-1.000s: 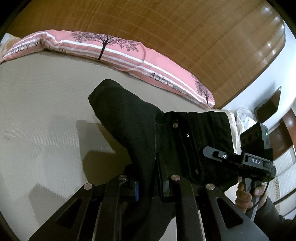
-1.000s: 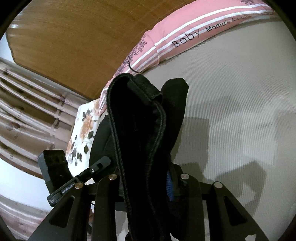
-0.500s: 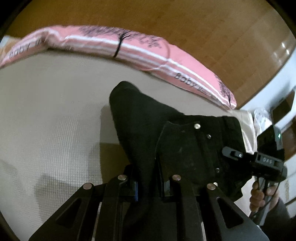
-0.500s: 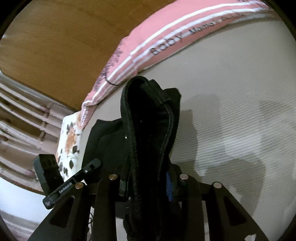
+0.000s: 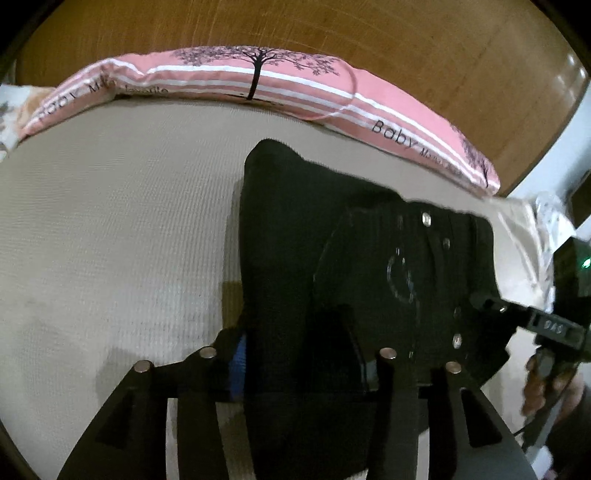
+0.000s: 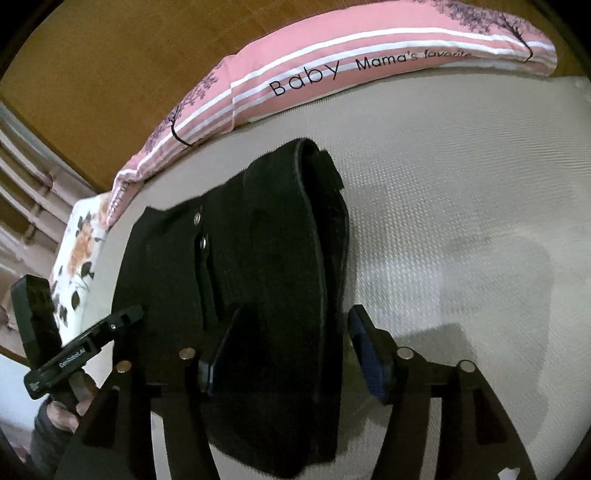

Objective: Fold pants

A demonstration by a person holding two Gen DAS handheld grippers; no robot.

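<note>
Black pants [image 5: 362,266] lie folded on the beige bed, with metal buttons showing near the waistband; they also show in the right wrist view [image 6: 258,258]. My left gripper [image 5: 295,362] has its fingers spread wide, and the pants' left edge lies loose between them. My right gripper [image 6: 291,350] is open as well, its blue-padded fingers apart on either side of the waistband edge. Each gripper shows in the other's view, the right one [image 5: 554,325] at the far right, the left one [image 6: 74,354] at the far left.
A long pink striped pillow [image 5: 258,88] lies along the wooden headboard [image 5: 332,33]; it also shows in the right wrist view [image 6: 332,70]. A floral cushion [image 6: 77,251] sits at the bed's left end. The beige mattress [image 5: 110,240] spreads to the left.
Both grippers have opened and let go of the pants, which have come down from being held up to lying on the bed. Both grippers have lowered towards the mattress.
</note>
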